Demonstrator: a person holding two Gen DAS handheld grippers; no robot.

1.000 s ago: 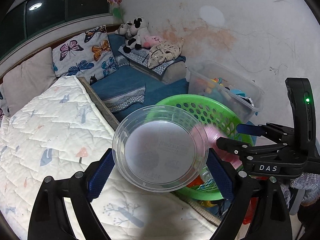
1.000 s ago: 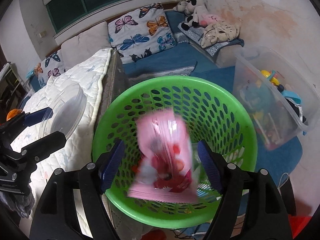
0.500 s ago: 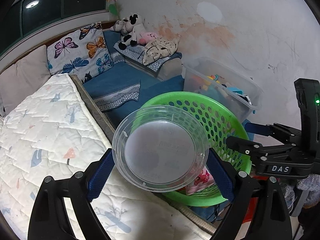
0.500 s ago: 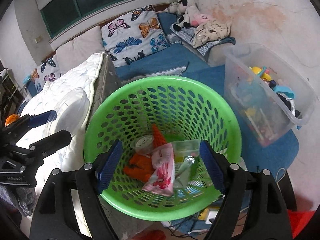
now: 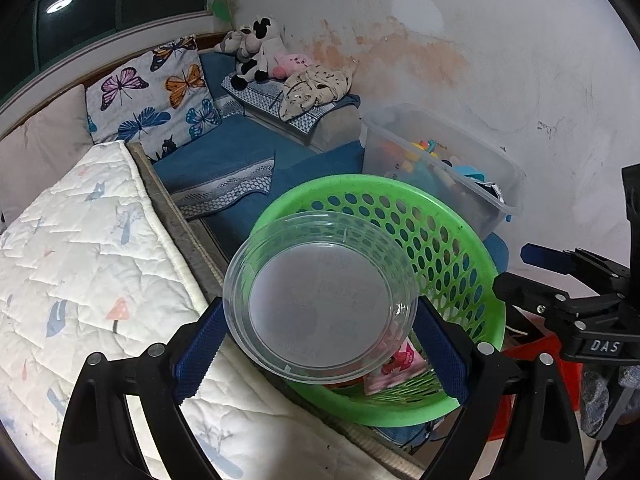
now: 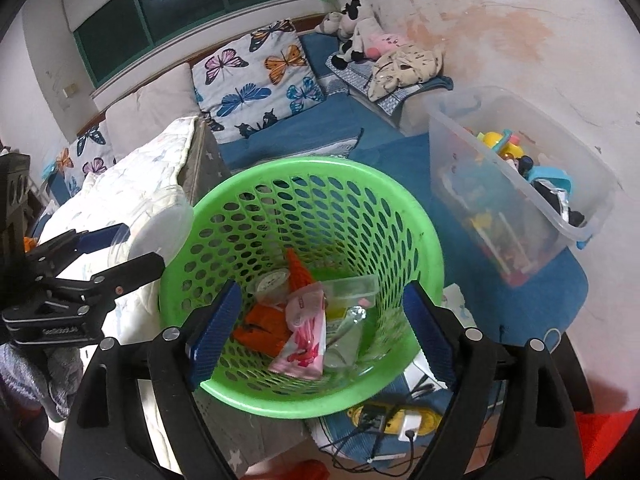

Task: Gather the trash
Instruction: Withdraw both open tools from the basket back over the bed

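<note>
A clear round plastic container point(image 5: 320, 300) is clamped between the blue pads of my left gripper point(image 5: 320, 344), held over the near rim of the green perforated basket point(image 5: 456, 248). In the right wrist view the same container point(image 6: 160, 228) shows at the left beside the basket point(image 6: 240, 208). My right gripper point(image 6: 322, 324) hovers above the basket, its jaws opening with nothing between them. At the basket's bottom lie a pink wrapper point(image 6: 304, 336), an orange packet point(image 6: 264, 324), a small lidded cup point(image 6: 272, 282) and clear plastic pieces.
A white quilted mattress point(image 5: 80, 264) lies left of the basket. A clear storage bin of toys point(image 6: 520, 184) stands to the right by the stained wall. Butterfly pillows point(image 6: 256, 76) and stuffed toys point(image 6: 360, 36) sit at the back. Cables and a charger point(image 6: 384, 424) lie on the floor.
The pink wrapper dropped out of my right gripper and came to rest at the basket's bottom; those jaws widened. My left gripper carried the clear container closer over the basket's rim.
</note>
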